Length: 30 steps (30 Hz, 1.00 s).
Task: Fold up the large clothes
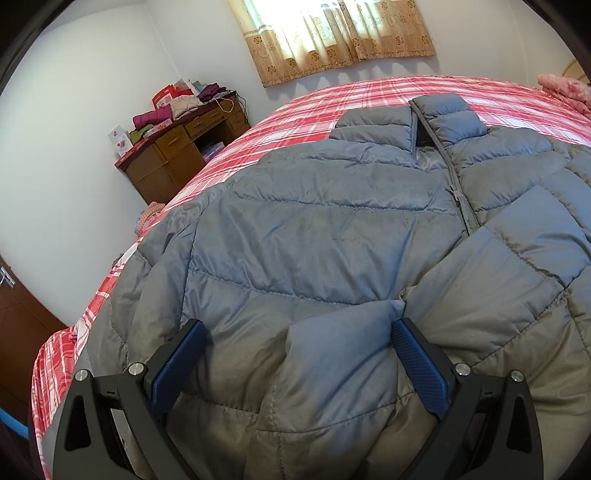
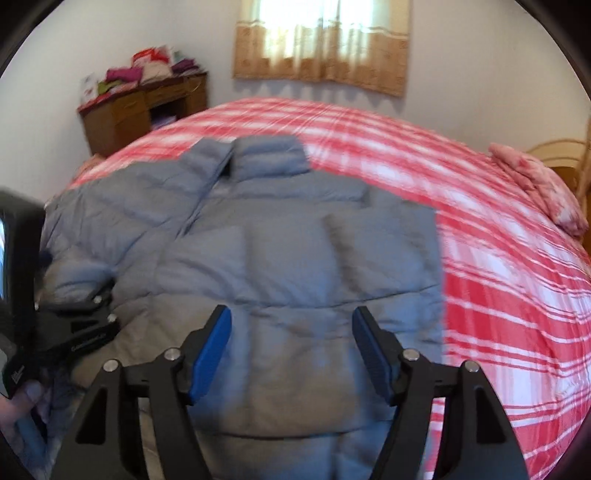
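A grey quilted puffer jacket (image 1: pixel 314 229) lies front-up on a bed with a red plaid cover (image 1: pixel 369 92), collar at the far side, zipper part open at the neck. A sleeve is folded across the jacket's front. My left gripper (image 1: pixel 297 326) is open just above the jacket's lower part, with a puff of fabric between its blue pads (image 1: pixel 417 365). My right gripper (image 2: pixel 291 317) is open over the jacket (image 2: pixel 280 251) near its right edge, nothing in it. The left gripper's body (image 2: pixel 74 332) shows at the right wrist view's left edge. The right wrist view is motion-blurred.
A wooden desk (image 1: pixel 177 155) piled with folded clothes stands at the far left by the wall. A curtained window (image 1: pixel 332 33) is behind the bed. A pink pillow (image 2: pixel 539 184) lies at the bed's right. A dark wooden door (image 1: pixel 22 314) is at the left.
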### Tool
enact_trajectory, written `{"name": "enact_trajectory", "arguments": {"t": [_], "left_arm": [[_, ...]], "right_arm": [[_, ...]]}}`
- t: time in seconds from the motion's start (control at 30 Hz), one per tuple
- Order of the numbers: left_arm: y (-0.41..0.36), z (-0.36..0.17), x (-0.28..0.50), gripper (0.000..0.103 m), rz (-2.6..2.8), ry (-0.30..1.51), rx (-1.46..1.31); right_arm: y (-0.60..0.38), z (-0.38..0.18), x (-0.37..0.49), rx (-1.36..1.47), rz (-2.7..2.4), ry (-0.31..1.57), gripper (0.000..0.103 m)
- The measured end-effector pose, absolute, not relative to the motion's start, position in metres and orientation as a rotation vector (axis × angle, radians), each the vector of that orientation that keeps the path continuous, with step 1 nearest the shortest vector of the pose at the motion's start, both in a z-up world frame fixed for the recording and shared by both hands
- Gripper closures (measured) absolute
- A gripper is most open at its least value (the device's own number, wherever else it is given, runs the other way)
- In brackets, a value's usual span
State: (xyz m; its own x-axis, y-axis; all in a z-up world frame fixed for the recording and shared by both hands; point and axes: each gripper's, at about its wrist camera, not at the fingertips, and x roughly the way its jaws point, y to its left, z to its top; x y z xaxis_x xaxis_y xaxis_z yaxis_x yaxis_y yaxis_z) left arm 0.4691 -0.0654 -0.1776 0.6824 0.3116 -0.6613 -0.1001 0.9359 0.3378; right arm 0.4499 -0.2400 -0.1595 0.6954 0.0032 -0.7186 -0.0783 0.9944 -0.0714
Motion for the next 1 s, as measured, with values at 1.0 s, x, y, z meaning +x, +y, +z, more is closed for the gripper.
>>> {"name": "enact_trajectory", "arguments": {"t": [1.0], "left_arm": [[-0.048,-0.129,0.448,0.002,0.205,0.754,0.27]], "right_arm": [[-0.245,-0.181,0.459,-0.085,0.036,0.882,0.018]]}}
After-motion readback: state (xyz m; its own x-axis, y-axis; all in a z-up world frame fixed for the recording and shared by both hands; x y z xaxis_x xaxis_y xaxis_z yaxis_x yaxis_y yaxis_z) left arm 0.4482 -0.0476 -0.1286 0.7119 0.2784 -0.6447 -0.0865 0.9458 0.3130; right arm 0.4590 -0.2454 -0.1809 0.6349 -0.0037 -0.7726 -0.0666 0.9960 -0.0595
